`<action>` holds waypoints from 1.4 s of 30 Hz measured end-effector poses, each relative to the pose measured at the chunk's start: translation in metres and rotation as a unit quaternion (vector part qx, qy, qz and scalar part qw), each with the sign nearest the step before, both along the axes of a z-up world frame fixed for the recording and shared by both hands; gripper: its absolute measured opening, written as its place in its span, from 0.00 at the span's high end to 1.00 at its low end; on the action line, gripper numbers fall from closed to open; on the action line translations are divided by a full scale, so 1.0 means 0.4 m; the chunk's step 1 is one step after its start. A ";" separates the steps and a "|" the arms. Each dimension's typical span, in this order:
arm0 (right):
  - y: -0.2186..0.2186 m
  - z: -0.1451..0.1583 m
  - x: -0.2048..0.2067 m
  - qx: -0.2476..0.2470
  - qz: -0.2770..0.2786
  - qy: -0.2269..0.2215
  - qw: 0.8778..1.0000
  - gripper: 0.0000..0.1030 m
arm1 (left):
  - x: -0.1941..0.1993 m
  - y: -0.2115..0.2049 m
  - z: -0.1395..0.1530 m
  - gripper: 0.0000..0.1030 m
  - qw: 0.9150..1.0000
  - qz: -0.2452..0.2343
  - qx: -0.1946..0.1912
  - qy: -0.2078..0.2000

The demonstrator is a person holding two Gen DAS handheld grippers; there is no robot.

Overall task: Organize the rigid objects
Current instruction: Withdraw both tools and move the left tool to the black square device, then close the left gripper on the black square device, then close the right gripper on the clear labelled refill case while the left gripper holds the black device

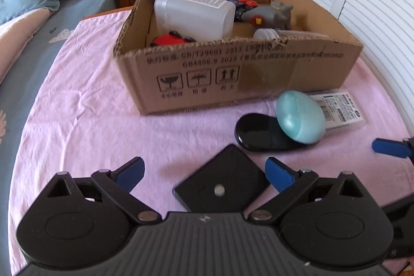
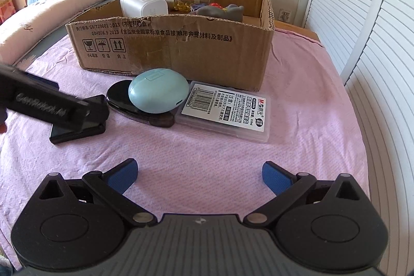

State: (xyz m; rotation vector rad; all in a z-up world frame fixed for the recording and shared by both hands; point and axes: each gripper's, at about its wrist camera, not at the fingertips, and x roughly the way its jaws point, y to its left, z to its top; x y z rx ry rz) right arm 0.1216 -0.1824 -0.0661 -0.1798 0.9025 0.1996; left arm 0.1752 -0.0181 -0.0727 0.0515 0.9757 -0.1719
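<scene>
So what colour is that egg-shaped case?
Pale blue-green case, clearest in the right wrist view.

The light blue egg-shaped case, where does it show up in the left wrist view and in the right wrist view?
Left wrist view: the light blue case sits right of centre, propped on the black oval object.
Right wrist view: it lies left of centre, on the same black oval, beside the clear labelled box.
Shared landmark: the cardboard box directly behind it in both.

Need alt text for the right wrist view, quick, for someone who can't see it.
The open right hand-held gripper hovers over pink cloth, facing a teal case resting on a black oval object, beside a clear labelled box. A filled cardboard box sits behind.
</scene>
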 end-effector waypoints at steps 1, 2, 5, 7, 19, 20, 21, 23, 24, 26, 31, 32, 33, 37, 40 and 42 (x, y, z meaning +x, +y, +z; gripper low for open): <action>0.000 0.000 0.000 0.000 0.000 0.000 1.000 0.00 | -0.006 0.005 0.001 0.03 1.000 0.002 -0.002 0.001; 0.000 0.000 0.000 0.000 0.000 0.000 1.000 0.00 | -0.013 0.010 0.001 0.03 1.000 0.003 -0.001 0.002; -0.001 -0.001 -0.001 0.000 -0.001 -0.001 1.000 0.00 | -0.029 0.024 0.006 0.03 1.000 0.006 0.007 0.002; -0.001 -0.002 -0.003 0.001 -0.001 -0.004 1.000 0.00 | -0.031 0.029 0.007 0.03 1.000 0.010 0.005 0.004; 0.000 -0.004 -0.008 0.002 -0.006 -0.012 1.000 0.00 | -0.011 -0.015 -0.020 0.02 1.000 -0.003 0.015 -0.003; -0.001 -0.004 -0.008 0.002 -0.006 -0.012 1.000 0.00 | -0.016 -0.003 -0.020 0.02 1.000 -0.001 0.013 -0.001; -0.001 -0.004 -0.008 0.002 -0.005 -0.013 1.000 0.00 | -0.021 0.009 -0.020 0.01 1.000 0.003 0.013 0.001; 0.000 -0.005 -0.010 0.002 -0.005 -0.016 1.000 0.00 | -0.034 0.040 -0.021 0.00 1.000 0.015 0.011 0.004; -0.001 -0.005 -0.011 0.003 -0.004 -0.018 1.000 0.00 | -0.040 0.053 -0.021 0.00 1.000 0.022 0.011 0.003; -0.001 -0.006 -0.014 0.004 -0.005 -0.021 1.000 0.00 | -0.047 0.071 -0.022 0.01 0.999 0.034 0.010 0.002; -0.003 -0.009 -0.023 0.006 -0.003 -0.032 0.999 0.00 | -0.047 0.061 -0.027 0.01 0.999 0.039 0.008 -0.010; -0.003 -0.010 -0.023 0.006 -0.003 -0.034 0.999 0.00 | -0.043 0.054 -0.028 0.01 0.999 0.034 0.007 -0.015; -0.002 -0.010 -0.023 0.007 -0.003 -0.034 0.999 0.00 | -0.040 0.048 -0.028 0.03 0.999 0.027 0.005 -0.019; -0.003 -0.010 -0.024 0.007 -0.001 -0.034 0.999 0.00 | -0.040 0.038 -0.017 0.26 0.999 0.009 0.002 -0.036; -0.010 -0.009 -0.018 0.007 0.000 -0.031 0.999 0.00 | -0.042 0.043 -0.011 0.32 0.999 0.009 -0.001 -0.041; -0.023 -0.006 -0.008 0.005 -0.016 -0.028 0.999 0.00 | -0.044 0.049 -0.012 0.32 0.999 0.010 -0.001 -0.044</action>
